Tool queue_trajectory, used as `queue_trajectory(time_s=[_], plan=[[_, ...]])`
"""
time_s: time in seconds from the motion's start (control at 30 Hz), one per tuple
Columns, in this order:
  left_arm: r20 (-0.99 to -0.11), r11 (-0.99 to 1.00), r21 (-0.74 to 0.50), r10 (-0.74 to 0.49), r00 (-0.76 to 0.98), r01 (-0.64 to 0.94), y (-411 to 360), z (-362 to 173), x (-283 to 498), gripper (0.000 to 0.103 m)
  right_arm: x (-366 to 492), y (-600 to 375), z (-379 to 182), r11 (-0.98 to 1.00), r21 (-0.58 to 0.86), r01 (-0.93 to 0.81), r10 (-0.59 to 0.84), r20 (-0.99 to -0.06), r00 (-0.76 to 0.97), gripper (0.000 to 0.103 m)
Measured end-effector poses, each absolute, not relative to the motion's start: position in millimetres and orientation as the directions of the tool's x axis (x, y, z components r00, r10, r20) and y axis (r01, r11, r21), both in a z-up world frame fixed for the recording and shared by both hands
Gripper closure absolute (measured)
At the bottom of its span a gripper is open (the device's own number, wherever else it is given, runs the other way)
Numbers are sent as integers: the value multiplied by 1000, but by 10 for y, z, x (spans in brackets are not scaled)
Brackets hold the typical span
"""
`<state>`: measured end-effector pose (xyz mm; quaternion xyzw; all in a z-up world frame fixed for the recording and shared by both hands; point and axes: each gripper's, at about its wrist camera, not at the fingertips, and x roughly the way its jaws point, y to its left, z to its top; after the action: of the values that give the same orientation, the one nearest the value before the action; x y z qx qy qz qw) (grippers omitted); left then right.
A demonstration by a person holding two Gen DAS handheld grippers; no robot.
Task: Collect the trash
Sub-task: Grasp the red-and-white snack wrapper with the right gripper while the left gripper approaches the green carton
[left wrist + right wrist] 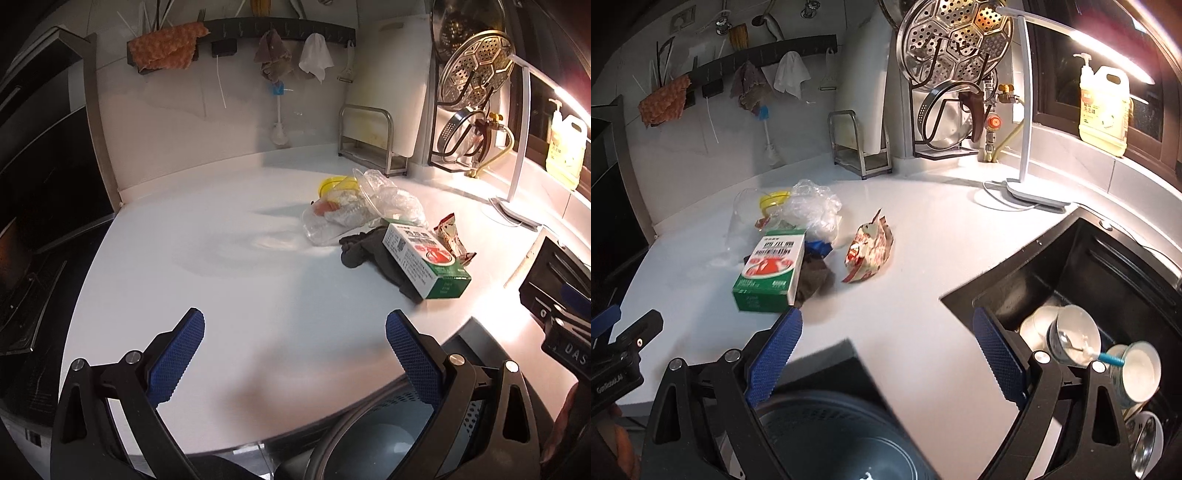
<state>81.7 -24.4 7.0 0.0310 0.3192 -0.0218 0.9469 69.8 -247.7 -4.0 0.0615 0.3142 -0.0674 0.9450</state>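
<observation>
A heap of trash lies on the white counter (229,280): a green and white carton (428,260) (774,271), a dark crumpled cloth (373,254) (814,278), a red and cream snack wrapper (452,236) (868,251), clear crumpled plastic (391,195) (812,208), a clear plastic cup (332,221) (742,221) and a yellow lid (336,183) (772,199). My left gripper (295,328) is open and empty, near the counter's front edge. My right gripper (886,325) is open and empty, short of the carton. A grey bin (388,439) (834,439) stands below both.
A black sink (1082,273) with bowls and a spoon lies to the right. At the back stand a white desk lamp (1027,110), a metal rack with strainers (949,74), a cutting board holder (369,140), and a yellow detergent jug (1104,107). A black stove (40,206) is at left.
</observation>
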Motion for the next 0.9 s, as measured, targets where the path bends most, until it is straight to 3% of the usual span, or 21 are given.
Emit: queue_trajectory(time_s=[0.4, 0.9], plan=[[-622, 996, 46, -34, 783, 80, -504, -88, 1213, 6, 1917, -2605, -300, 990, 49, 129, -54, -721, 691, 13], [-632, 994, 49, -42, 774, 94, -678, -160, 1280, 6, 2223, -2678, -503, 987, 97, 126, -1, -788, 615, 14]])
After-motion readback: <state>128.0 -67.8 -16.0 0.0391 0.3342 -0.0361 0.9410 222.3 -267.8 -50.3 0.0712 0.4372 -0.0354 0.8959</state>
